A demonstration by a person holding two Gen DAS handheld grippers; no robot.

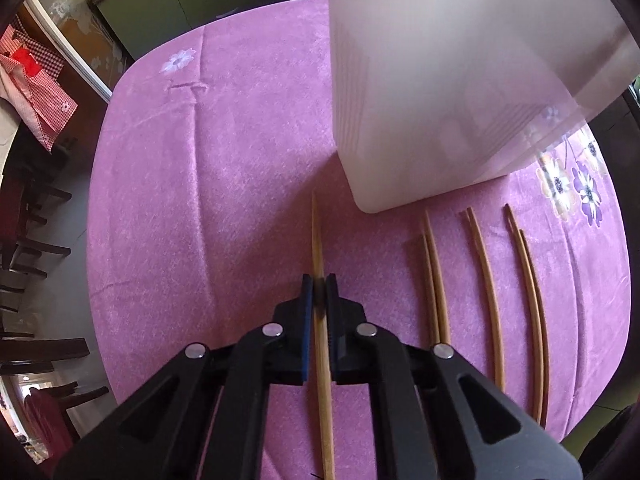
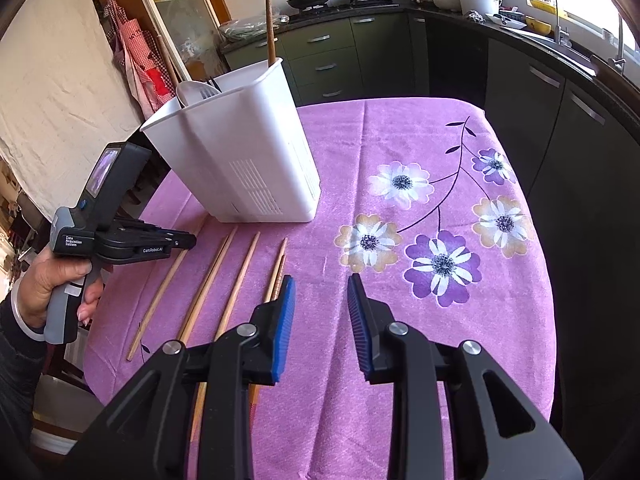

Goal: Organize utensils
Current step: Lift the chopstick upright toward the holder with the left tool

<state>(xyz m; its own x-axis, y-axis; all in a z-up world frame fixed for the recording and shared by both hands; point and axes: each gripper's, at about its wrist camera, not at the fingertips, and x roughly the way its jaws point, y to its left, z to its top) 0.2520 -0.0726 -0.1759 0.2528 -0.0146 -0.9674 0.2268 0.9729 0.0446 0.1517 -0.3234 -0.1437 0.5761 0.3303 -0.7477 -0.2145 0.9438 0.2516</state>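
Black fingers of the left hand-held gripper (image 1: 319, 280) are filling the 6 o'clock edge of the left wrist view, their blue pads pressing together on a single wooden chopstick (image 1: 320, 248) that is lying flat on the counter (image 1: 200, 200) under its purple floral cloth. That chopstick is running from 6 o'clock toward 12 o'clock, its thin tip pointing at the base of the white utensil holder (image 1: 440, 100) looming at 1 o'clock. Toward 3 o'clock, more chopsticks (image 1: 434, 280) are lying in loose pairs, roughly parallel, apart from the clamped one.

Seen from the right wrist view, the right hand-held gripper (image 2: 321, 280) is hovering at 6 o'clock with its blue pads standing apart and nothing between them, over bare cloth just right of the nearest pair of chopsticks. A person's hand (image 2: 56, 280) is squeezing the grey handle of the left tool at 9 o'clock, its nose dipping toward the leftmost chopstick. The utensil holder is standing at 11 o'clock, leaning in the fisheye, with a white spoon (image 2: 192, 92), dark fork tines and one long brown stick (image 2: 270, 24) rising from its compartments; which compartment each occupies cannot be told. Printed flowers (image 2: 442, 264) are covering the cloth at 3 o'clock, and dark green kitchen cabinets (image 2: 332, 56) are lining the background at 12 o'clock.
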